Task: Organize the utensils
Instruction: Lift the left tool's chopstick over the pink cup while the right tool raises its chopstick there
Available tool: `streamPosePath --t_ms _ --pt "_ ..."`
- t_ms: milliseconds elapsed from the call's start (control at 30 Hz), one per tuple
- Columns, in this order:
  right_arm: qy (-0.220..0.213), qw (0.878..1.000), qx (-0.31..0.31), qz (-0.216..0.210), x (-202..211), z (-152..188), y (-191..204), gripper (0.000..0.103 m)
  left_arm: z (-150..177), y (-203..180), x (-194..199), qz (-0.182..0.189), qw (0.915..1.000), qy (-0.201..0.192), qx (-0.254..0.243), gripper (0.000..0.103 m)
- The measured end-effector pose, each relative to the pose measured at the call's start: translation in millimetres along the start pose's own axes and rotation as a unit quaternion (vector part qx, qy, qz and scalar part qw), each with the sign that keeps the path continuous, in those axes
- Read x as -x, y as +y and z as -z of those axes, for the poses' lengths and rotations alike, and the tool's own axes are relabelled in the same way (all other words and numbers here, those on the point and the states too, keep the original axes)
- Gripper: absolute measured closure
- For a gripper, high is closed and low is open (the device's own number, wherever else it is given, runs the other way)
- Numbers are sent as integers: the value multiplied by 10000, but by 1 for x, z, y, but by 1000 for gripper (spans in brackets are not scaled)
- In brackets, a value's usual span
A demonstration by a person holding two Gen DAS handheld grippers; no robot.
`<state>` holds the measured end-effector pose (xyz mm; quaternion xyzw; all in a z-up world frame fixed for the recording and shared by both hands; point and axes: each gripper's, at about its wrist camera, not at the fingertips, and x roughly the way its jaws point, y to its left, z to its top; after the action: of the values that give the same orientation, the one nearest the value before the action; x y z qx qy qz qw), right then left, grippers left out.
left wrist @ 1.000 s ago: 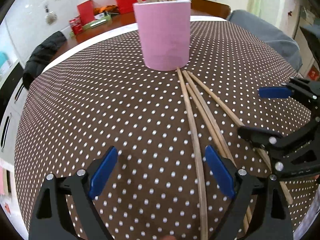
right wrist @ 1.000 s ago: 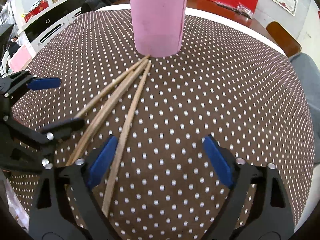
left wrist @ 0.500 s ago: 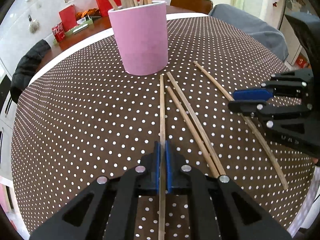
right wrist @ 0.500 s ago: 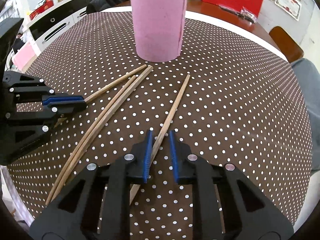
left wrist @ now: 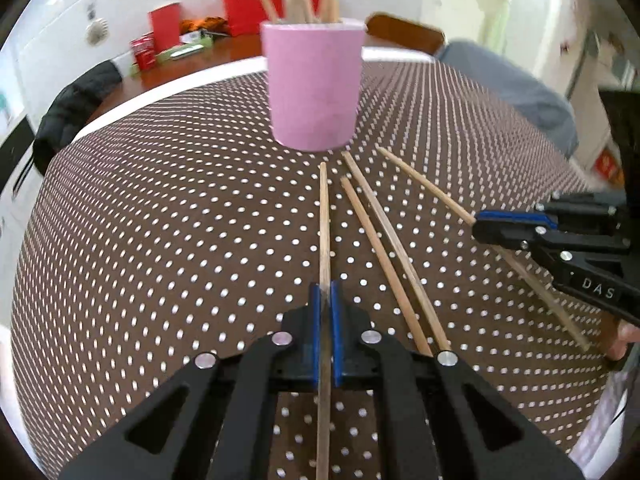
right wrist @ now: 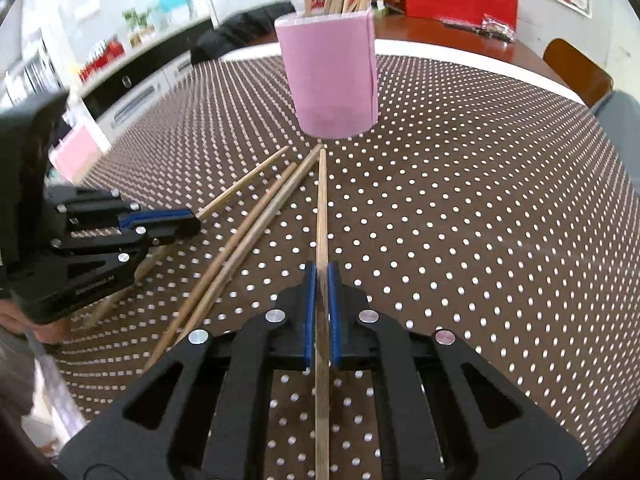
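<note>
A pink cup (left wrist: 314, 88) holding several chopsticks stands on the brown dotted tablecloth (left wrist: 160, 240). My left gripper (left wrist: 325, 292) is closing tight on a wooden chopstick (left wrist: 324, 216), pads pressing on it, and the stick points at the cup. Two loose chopsticks (left wrist: 384, 248) lie just to its right. Further right, my right gripper (left wrist: 480, 222) grips another chopstick (left wrist: 424, 184). In the right wrist view the right gripper (right wrist: 321, 272) closes tight on its chopstick (right wrist: 321, 208), aimed at the cup (right wrist: 332, 80). The left gripper (right wrist: 192, 220) is at the left with its stick (right wrist: 244, 180). The loose pair (right wrist: 256, 224) lies between.
The round table's white rim (left wrist: 180, 84) curves behind the cup. A black jacket (left wrist: 76, 100) hangs on a chair at the left and a grey seat (left wrist: 512, 92) stands at the right. Red boxes (left wrist: 164, 28) sit on a far wooden table. Cabinets (right wrist: 132, 92) line the wall.
Both grippers went from wide open to shut, each on one chopstick. The two held sticks have swung apart from the loose pair, and the views have tilted up toward the cup.
</note>
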<state>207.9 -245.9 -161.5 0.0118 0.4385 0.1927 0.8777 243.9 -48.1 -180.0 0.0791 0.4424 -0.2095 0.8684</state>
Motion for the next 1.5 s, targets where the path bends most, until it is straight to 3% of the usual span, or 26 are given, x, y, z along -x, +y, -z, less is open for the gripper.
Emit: streamPosePath --t_ms 167,367,600,900,1033,1300,1500 --pt "-446 9987 -97 -248 23 2 3 97 4 6 26 81 9972 -581 454 98" --pt "-1014 9937 -124 -465 46 -4 8 97 -1 11 60 155 9853 -1495 818 98" --pt "-1747 9815 -243 -742 72 -20 5 97 -21 17 95 285 9583 -2644 1044 98" --pt "-2482 9651 -106 -829 96 -69 1 97 -71 6 118 419 9296 -3576 789 98" --pt "-2823 9556 -80 -838 106 -97 -1 97 -102 9 122 424 9110 -4040 708 98" --pt "-3619 9285 -233 -799 106 -178 -13 97 -171 20 106 591 8791 -4660 806 98" --pt "-3850 9182 -445 -822 80 -217 -27 97 -197 33 70 746 8668 -4802 1115 98"
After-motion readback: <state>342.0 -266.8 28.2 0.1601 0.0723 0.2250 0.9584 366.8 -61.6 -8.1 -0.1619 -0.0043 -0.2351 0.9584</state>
